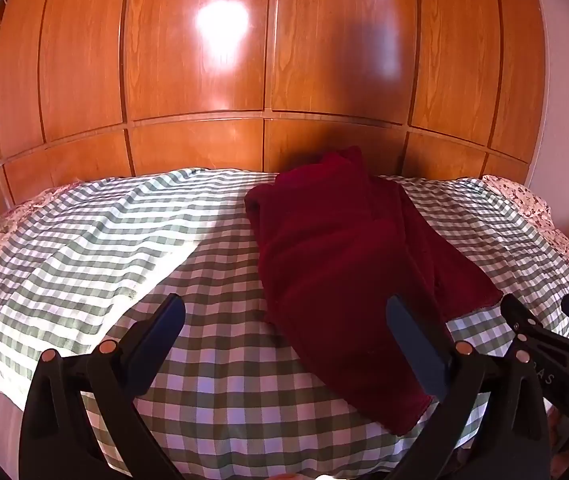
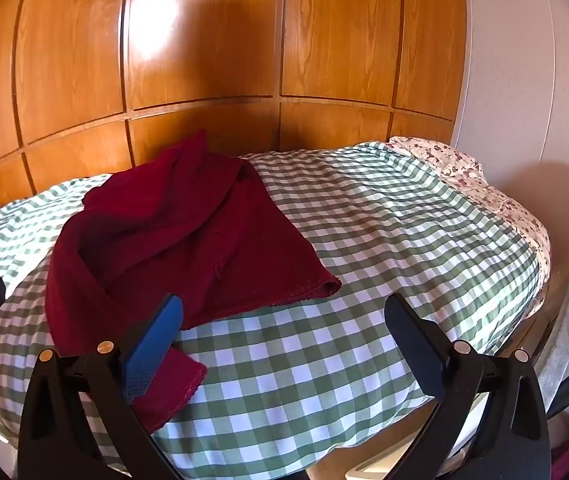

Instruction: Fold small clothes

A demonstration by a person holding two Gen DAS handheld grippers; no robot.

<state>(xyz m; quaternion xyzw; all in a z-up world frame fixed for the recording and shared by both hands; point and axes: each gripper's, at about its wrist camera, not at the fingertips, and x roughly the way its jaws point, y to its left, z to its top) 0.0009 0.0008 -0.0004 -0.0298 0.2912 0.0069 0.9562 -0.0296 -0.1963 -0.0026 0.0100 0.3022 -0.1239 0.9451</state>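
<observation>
Both grippers, left (image 1: 284,344) and right (image 2: 284,344), are hovering released over red garment (image 1: 348,264) on checked bedspread (image 1: 212,380); writing unreadable

A bed (image 1: 212,392) is seen covered by a green-and-white checked cover (image 2: 364,264), rumpled into soft folds. A dark red garment (image 1: 336,264) is laid directly on the cover, loosely bunched, stretched from about 12 o'clock down toward 5 o'clock in the left wrist view. A floral sheet (image 2: 480,184) is exposed along the bed's edge at about 2 o'clock in the right wrist view.
</observation>
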